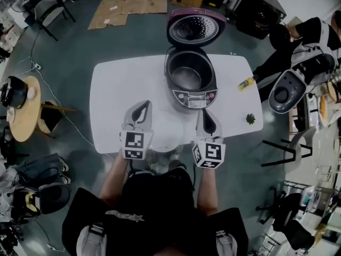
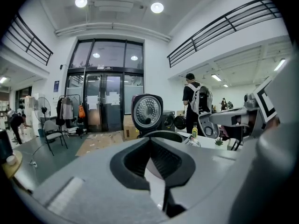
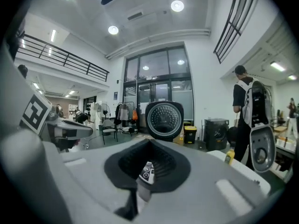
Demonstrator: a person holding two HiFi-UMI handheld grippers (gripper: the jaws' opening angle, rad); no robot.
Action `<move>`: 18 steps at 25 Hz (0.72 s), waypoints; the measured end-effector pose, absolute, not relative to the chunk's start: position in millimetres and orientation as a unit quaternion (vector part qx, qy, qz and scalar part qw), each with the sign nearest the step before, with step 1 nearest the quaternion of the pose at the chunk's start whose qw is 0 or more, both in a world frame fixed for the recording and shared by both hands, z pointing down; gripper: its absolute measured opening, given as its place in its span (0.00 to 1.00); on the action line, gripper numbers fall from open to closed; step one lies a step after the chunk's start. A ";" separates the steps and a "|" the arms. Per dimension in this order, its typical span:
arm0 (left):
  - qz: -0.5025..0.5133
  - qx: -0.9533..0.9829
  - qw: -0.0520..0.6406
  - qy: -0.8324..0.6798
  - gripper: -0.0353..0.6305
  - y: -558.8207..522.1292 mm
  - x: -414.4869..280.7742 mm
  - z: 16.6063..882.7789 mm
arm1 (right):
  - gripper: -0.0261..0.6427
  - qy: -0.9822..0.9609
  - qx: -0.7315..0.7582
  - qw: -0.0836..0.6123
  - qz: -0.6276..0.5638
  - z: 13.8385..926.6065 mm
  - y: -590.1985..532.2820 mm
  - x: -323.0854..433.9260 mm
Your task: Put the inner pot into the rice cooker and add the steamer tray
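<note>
The rice cooker (image 1: 191,81) stands open at the table's far middle, its purple-rimmed lid (image 1: 195,28) tilted back with a perforated inner plate showing. A grey metal inner pot (image 1: 186,77) sits in its well; I cannot tell whether a tray lies in it. My left gripper (image 1: 143,105) hovers over the table's near side, left of the cooker, shut and empty. My right gripper (image 1: 207,113) is just in front of the cooker's control panel (image 1: 196,98), also shut and empty. In the left gripper view (image 2: 150,140) and the right gripper view (image 3: 149,142), the jaws meet and the lid (image 2: 147,113) (image 3: 164,120) stands ahead.
On the white table (image 1: 114,95) lie a yellow bottle (image 1: 245,82) and a small green thing (image 1: 250,119) at the right. A person (image 1: 306,47) with another cooker (image 1: 285,92) is at the far right. A round wooden table (image 1: 24,111) stands to the left.
</note>
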State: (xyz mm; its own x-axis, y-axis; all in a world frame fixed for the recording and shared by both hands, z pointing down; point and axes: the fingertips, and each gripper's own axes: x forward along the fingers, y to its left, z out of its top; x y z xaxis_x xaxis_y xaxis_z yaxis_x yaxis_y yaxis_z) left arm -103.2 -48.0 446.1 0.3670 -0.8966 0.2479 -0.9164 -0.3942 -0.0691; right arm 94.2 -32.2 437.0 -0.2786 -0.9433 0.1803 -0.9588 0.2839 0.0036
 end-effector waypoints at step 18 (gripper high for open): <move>0.195 0.797 0.190 -0.540 0.40 23.3 -116.7 575.8 | 0.30 -0.816 0.525 0.165 0.173 568.1 16.0 71.1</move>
State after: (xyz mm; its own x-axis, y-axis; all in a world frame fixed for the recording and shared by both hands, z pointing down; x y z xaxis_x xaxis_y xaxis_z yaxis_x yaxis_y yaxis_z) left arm -116.7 23.3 575.8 0.3417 -0.7859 0.5153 -0.9339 -0.3453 0.0927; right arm 71.1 16.0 568.1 -0.3931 -0.8008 0.4519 -0.9152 0.3880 -0.1086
